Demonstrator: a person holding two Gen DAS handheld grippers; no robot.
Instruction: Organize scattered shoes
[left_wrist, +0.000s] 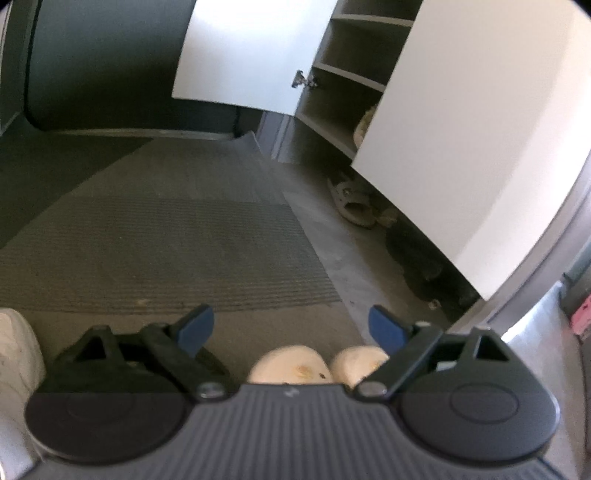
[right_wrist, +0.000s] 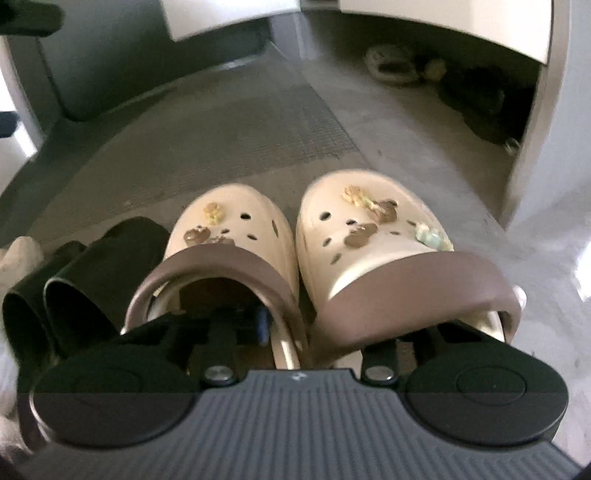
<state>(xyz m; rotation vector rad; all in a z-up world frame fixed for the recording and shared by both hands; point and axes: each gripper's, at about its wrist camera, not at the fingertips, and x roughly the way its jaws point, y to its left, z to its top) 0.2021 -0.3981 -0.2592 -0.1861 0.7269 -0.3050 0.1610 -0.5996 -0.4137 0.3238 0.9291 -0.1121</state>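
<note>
Right fingers (right_wrist: 317, 328) narrowed inside cream clogs (right_wrist: 369, 236); left fingers (left_wrist: 291, 325) wide, facing open cabinet (left_wrist: 351, 74)

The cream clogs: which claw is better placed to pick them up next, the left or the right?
Probably the right claw. It already reaches in at the heels of the cream clogs, one finger inside each shoe. The left claw hangs open above the mat, with only the clogs' toes showing beneath it.
</note>
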